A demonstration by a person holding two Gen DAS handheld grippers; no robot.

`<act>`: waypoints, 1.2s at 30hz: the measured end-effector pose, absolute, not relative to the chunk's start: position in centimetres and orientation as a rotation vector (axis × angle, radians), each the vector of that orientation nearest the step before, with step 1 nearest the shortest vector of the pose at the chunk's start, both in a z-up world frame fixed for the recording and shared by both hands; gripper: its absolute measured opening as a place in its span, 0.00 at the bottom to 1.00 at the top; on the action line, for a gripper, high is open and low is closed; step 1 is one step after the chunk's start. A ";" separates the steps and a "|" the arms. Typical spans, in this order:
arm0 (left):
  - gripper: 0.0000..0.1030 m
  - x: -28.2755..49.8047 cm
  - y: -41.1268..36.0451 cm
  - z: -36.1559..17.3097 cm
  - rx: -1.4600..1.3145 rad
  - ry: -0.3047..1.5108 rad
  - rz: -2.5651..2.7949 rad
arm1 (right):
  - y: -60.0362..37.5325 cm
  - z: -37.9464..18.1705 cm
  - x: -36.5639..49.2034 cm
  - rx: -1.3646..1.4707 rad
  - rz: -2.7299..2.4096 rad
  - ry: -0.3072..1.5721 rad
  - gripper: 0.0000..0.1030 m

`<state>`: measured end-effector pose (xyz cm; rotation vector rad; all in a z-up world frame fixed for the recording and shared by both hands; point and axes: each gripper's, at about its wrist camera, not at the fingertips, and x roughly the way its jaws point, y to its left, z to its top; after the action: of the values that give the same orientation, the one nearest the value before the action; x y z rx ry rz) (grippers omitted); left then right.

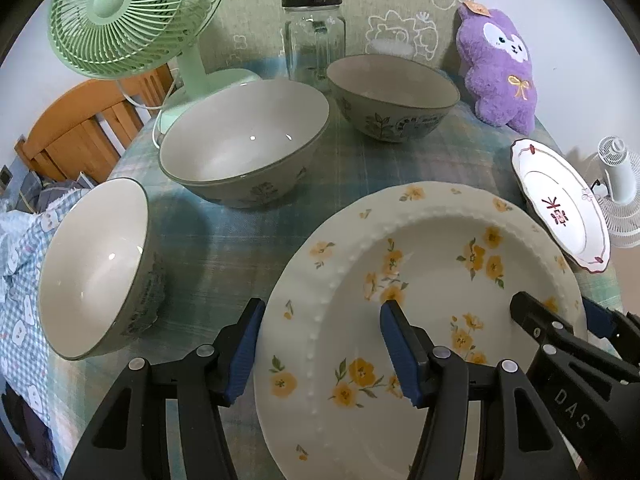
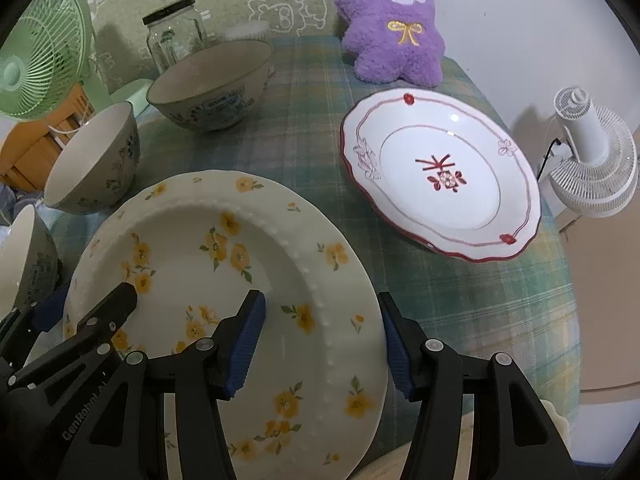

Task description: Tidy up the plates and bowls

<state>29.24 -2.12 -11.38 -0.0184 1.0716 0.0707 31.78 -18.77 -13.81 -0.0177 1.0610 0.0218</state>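
Straddling the rim of the yellow-flowered plate (image 1: 420, 280), our left tool (image 1: 320, 344) has one blue pad outside the plate's left edge and the other over its well; the pads stand apart and do not press on the china. Our right tool (image 2: 320, 336) does likewise at the plate's opposite side, one pad over the well and one beyond the rim, its jaws also apart with the rim between them. Each tool shows in the other's view, at the far edge of the plate.

The plate lies flat on the surface (image 1: 360, 160), which is covered by a green plaid cloth. The red-trimmed plate (image 2: 440, 180) sits to its right, near but apart. Three bowls stand beyond and to the left: the large bowl (image 1: 244, 140) in the middle, the patterned bowl (image 1: 392, 96) behind it to the right, and the near bowl (image 1: 96, 268) at the left edge. At the back we see a glass jar (image 1: 314, 36), a green fan (image 1: 120, 16) and a purple plush toy (image 1: 500, 68). A white fan (image 2: 592, 160) stands off to the right, beyond the surface.
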 end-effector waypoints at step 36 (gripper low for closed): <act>0.58 24.8 -6.3 -6.4 0.008 1.009 0.028 | -22.7 -8.3 26.4 0.007 -0.042 0.998 0.58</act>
<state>24.81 -6.26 -6.37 0.0080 1.0092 0.0276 26.39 -22.71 -8.33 0.0065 0.9977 -0.0419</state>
